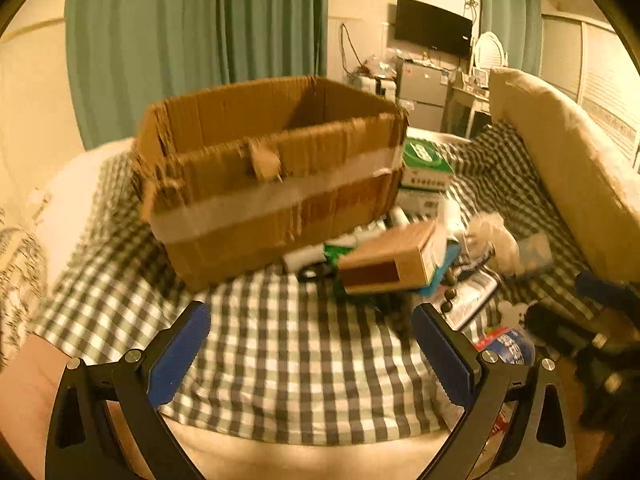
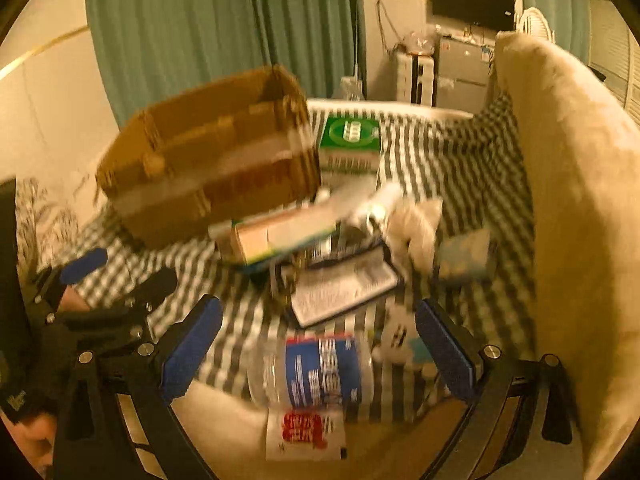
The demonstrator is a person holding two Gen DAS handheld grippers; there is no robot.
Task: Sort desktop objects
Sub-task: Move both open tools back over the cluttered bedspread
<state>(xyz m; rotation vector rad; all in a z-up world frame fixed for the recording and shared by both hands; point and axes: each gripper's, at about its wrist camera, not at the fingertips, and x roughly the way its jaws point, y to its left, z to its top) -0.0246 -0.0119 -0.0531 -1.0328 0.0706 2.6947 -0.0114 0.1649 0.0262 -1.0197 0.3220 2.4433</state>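
An open cardboard box (image 1: 272, 176) stands on the checked cloth (image 1: 280, 352); it also shows in the right wrist view (image 2: 208, 168). A pile of objects lies to its right: a small brown carton (image 1: 392, 260), a green and white box (image 1: 424, 164), white tubes and crumpled paper. My left gripper (image 1: 312, 344) is open and empty, short of the pile. My right gripper (image 2: 320, 344) is open and empty over a clear bottle with a blue label (image 2: 320, 372). A booklet (image 2: 344, 288) lies beyond the bottle.
A beige cushion (image 2: 580, 200) rises along the right side. Green curtains (image 1: 192, 40) hang behind the box. The left gripper shows at the left of the right wrist view (image 2: 100, 280). A red and white packet (image 2: 304, 432) lies near the front edge.
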